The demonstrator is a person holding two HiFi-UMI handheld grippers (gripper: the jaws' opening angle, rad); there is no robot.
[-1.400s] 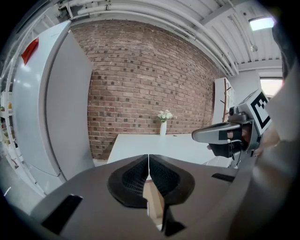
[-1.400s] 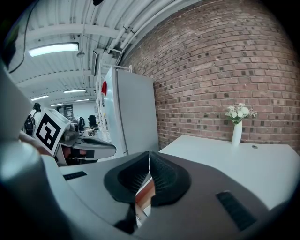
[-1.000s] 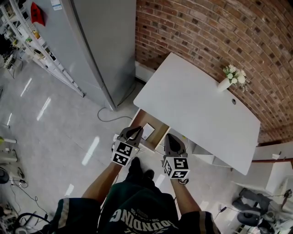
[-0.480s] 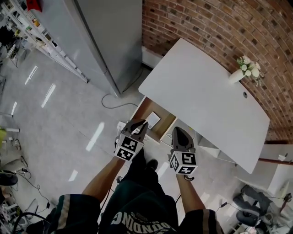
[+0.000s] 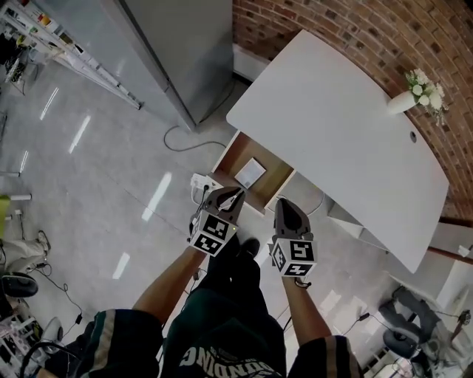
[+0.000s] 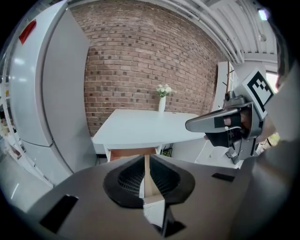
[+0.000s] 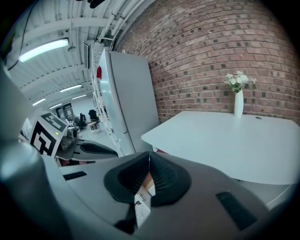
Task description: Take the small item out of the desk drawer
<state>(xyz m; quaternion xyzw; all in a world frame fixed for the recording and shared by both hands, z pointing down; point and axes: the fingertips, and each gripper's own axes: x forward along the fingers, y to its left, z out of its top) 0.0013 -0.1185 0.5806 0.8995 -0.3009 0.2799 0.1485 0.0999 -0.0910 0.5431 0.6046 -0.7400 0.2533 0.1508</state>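
Note:
The white desk (image 5: 332,125) has its wooden drawer (image 5: 273,177) pulled open below its near left corner. A small white flat item (image 5: 250,173) lies on the drawer's floor. My left gripper (image 5: 229,195) hangs just in front of the drawer, shut with nothing in it. Beside it my right gripper (image 5: 284,205) is also shut and empty, near the drawer's right end. In the left gripper view the closed jaws (image 6: 146,157) point at the drawer (image 6: 131,152) under the desk (image 6: 145,126). The right gripper view shows its closed jaws (image 7: 149,154) and the desk top (image 7: 225,136).
A tall grey cabinet (image 5: 177,44) stands left of the desk against the brick wall (image 5: 318,22). A power strip (image 5: 201,182) and a cable (image 5: 181,140) lie on the floor by the drawer. A vase of flowers (image 5: 410,97) stands at the desk's far edge. An office chair (image 5: 403,332) is at lower right.
Both grippers have sunk toward the drawer and stay shut. The open drawer and the white item in it now show more fully in the head view.

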